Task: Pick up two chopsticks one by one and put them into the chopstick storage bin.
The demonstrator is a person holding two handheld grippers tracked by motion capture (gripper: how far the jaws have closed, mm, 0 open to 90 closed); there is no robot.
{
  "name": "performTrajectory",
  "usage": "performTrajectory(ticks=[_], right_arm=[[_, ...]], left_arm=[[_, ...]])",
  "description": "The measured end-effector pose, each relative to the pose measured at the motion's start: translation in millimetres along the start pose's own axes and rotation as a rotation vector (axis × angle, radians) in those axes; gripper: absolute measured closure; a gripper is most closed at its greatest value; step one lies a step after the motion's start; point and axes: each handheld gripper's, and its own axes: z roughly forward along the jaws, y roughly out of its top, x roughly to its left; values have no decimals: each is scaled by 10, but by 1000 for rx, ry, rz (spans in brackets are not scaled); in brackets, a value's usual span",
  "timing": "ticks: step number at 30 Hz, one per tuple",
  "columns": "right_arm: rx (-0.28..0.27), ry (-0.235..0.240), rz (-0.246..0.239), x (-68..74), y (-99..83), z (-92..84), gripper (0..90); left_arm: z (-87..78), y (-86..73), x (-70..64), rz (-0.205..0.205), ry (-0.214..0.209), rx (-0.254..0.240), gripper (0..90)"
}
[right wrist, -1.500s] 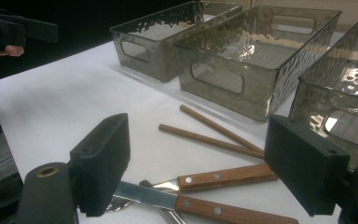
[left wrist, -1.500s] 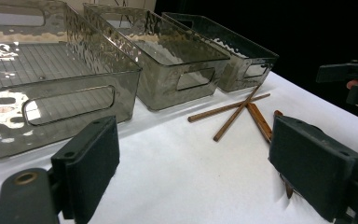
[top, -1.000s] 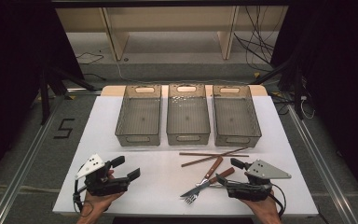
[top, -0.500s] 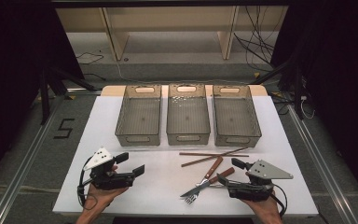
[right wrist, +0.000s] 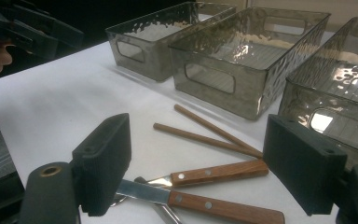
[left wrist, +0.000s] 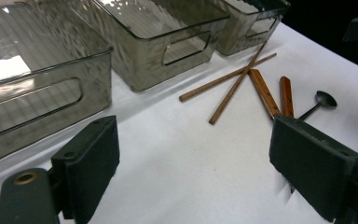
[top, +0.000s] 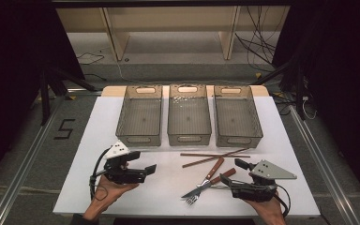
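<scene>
L gripper (top: 143, 172): fingers (left wrist: 89, 154) spread wide, released, nothing between; low over bare white surface (top: 168, 187), front-left. R gripper (top: 232, 174): fingers (right wrist: 106, 154) also spread, grasping nothing; knife blade just beneath them.

Items on surface:
- Chopsticks (top: 215, 156), qty 2, brown wood, crossed, just in front of bins.
- Knife (top: 206, 182), qty 1, riveted wood handle, steel blade.
- Fork (top: 204, 187), qty 1, wood handle, crossing knife.
- Spoon (left wrist: 319, 102), qty 1, metal, partly hidden.
- Bins (top: 189, 115), qty 3, smoky clear plastic w/ handle cutouts, side by side at back, empty.
</scene>
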Motion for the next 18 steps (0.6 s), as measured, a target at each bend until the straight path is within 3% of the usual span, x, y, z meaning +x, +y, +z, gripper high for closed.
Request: performTrajectory(ticks=[13, 18], right_arm=[[15, 2, 0, 2, -4, -4, 245], [36, 3, -14, -11, 2, -5, 245]], left_arm=[[269, 160, -88, 71, -23, 99, 157], [300, 168, -93, 65, -32, 102, 157]])
